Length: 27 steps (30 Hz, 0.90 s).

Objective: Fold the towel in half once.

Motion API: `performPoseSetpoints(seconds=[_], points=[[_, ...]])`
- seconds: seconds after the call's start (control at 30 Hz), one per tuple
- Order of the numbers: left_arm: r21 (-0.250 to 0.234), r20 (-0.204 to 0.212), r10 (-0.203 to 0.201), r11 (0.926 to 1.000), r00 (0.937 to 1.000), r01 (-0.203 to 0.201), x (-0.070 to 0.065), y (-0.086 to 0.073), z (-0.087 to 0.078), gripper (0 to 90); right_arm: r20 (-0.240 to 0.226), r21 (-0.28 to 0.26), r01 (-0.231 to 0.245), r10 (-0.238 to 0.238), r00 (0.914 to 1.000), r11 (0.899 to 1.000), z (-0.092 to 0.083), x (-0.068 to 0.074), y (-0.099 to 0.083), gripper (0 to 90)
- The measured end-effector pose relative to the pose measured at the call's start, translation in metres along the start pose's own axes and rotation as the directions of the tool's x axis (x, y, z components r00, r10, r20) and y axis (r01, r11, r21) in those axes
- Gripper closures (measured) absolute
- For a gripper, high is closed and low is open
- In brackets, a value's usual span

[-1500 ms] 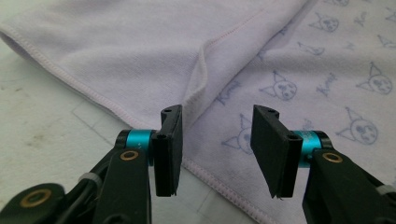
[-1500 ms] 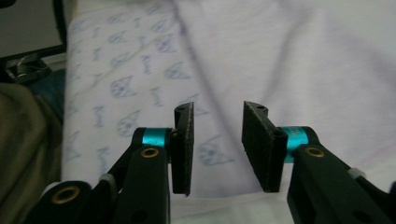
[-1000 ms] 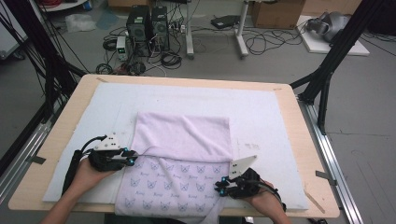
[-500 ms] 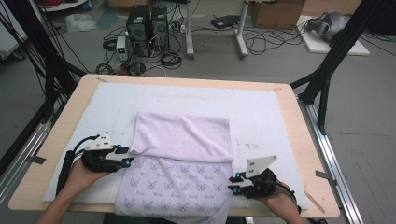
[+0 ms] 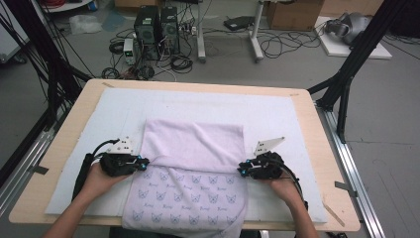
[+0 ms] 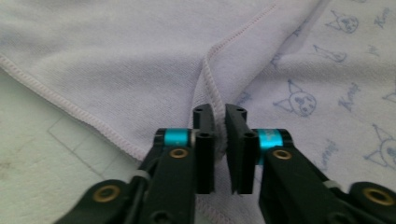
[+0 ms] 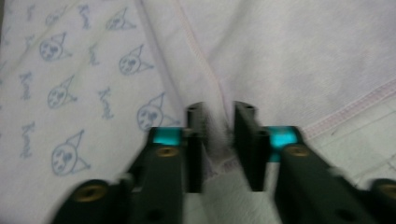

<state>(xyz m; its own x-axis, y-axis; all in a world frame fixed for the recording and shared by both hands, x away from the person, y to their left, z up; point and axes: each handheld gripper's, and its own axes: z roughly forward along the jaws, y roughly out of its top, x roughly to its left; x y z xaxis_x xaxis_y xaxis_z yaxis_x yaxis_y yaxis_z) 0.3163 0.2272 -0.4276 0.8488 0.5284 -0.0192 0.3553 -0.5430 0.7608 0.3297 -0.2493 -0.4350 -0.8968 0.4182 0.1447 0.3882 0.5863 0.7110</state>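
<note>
Lying across the lower middle of the high view, a lilac towel rests on a white mat that covers the desk. Its far half is plain, folded over; its near half bears small blue cat faces and hangs over the desk's near edge. The left gripper sits at the towel's left edge in the lower left of the frame, the right gripper at its right edge in the lower right, each at the fold line and each in a hand entering from the bottom.

In the left gripper view, the left gripper rises from the bottom centre, its jaws having just closed, pinching a stitched hem of the towel that runs up from between them. The mat shows in the lower left.

In the right gripper view, somewhat blurred, the right gripper stands at the bottom centre, its jaws having just been closing, with a ridge of towel pinched between them. Printed cloth fills the left side, and the mat shows at the right edge.
</note>
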Motion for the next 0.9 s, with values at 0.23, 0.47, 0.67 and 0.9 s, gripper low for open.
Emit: performPoseSetpoints(seconds=[0.23,0.47,0.67,0.9], points=[[-0.063,-0.031,0.008,0.9980,0.9995,-0.010,-0.006,0.002,-0.029,87.5,0.009,-0.075,0.057,-0.056,0.9984,0.996,-0.022,0.016,0.008,85.3],[-0.102,-0.022,0.041,0.9938,0.9989,-0.043,-0.039,-0.013,-0.067,87.6,0.009,-0.142,0.134,-0.134,0.9909,0.981,-0.054,0.059,0.007,85.2],[-0.061,0.019,0.078,0.9952,0.9968,-0.077,-0.082,-0.039,-0.078,77.7,-0.069,-0.167,0.133,-0.146,0.9869,0.977,-0.062,0.098,-0.021,78.1],[-0.089,-0.024,0.034,0.9954,0.9991,-0.036,-0.053,-0.021,-0.068,63.1,-0.031,-0.182,0.054,-0.061,0.9977,0.982,-0.057,0.068,-0.012,63.1]])
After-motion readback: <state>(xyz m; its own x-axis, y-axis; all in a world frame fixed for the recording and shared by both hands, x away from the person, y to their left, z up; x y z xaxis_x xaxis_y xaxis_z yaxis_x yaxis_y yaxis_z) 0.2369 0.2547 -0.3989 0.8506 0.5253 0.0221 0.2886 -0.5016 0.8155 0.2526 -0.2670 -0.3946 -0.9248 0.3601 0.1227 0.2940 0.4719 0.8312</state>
